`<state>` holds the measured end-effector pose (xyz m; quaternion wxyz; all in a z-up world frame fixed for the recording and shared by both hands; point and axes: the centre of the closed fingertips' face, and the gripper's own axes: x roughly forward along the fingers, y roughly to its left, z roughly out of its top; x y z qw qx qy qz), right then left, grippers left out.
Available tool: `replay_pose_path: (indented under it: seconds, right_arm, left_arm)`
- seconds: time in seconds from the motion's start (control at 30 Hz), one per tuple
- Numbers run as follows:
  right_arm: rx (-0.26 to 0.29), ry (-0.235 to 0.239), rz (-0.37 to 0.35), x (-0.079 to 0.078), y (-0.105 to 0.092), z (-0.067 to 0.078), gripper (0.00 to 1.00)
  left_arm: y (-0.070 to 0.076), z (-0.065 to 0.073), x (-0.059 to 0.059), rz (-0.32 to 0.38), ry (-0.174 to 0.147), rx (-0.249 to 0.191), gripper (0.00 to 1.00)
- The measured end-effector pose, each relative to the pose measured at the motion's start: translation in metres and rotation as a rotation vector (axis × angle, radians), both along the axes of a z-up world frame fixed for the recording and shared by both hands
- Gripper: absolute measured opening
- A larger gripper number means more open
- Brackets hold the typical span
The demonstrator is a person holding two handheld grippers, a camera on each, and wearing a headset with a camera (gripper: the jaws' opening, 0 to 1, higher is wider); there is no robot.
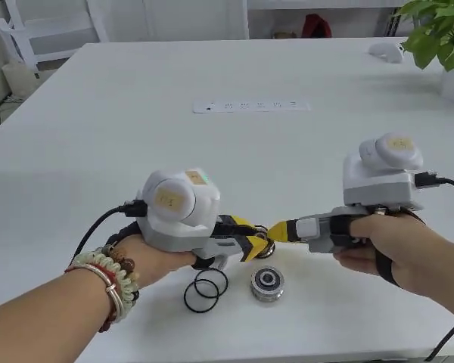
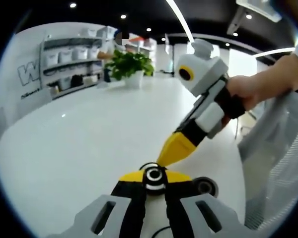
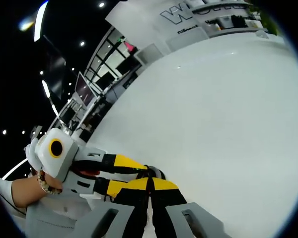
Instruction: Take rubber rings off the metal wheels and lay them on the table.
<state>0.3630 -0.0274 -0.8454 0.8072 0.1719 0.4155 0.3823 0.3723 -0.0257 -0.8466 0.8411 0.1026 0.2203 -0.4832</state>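
Our left gripper (image 1: 260, 241) squeezes a small round metal wheel (image 2: 154, 174), our right gripper (image 1: 277, 231), pinched closed, touches it, and two black rubber rings (image 1: 186, 296) lie on the white table (image 1: 212, 159) near it.

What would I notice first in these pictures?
Two grippers meet nose to nose near the front of the table. The left gripper clamps a metal wheel, and the right gripper points its shut yellow tip at it. Just in front of them on the table lie two black rings and a second wheel.
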Motion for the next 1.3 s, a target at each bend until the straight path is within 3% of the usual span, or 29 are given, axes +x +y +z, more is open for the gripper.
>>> replay_pose_path:
  seconds: [0.1,0.23,0.3,0.37,0.57,0.7,0.87,1.03,1.3]
  right_arm:
    - [0.013,0.01,-0.004,-0.001,0.0,0.0,0.0]
    - [0.005,0.003,-0.004,0.0,-0.001,0.0,0.0]
    - [0.002,0.008,-0.014,0.0,-0.003,0.0,0.0]
    - [0.01,0.012,-0.019,0.0,-0.004,0.001,0.0]
    - [0.027,0.002,-0.023,0.001,-0.003,0.007,0.0]
    - [0.032,-0.005,-0.021,0.002,-0.001,0.01,0.0]
    - [0.039,-0.015,-0.019,0.001,0.0,0.014,0.0]
    - [0.054,-0.027,-0.02,0.002,0.002,0.02,0.0]
    - [0.095,-0.046,-0.041,0.007,0.003,0.033,0.0]
  left_arm:
    - [-0.002,0.0,-0.003,-0.014,-0.009,0.032,0.16]
    - [0.0,0.0,-0.005,-0.017,0.005,0.061,0.18]
    - [0.004,0.001,-0.009,-0.033,-0.012,0.108,0.18]
    - [0.006,0.002,-0.012,-0.052,-0.025,0.127,0.18]
    - [0.01,0.01,-0.016,-0.044,0.0,0.135,0.28]
    - [0.011,0.021,-0.022,-0.064,-0.023,0.136,0.32]
    - [0.01,0.026,-0.025,-0.09,-0.043,0.166,0.42]
    - [0.009,0.045,-0.031,-0.115,-0.086,0.16,0.48]
    - [0.033,0.069,-0.038,-0.079,-0.103,0.146,0.56]
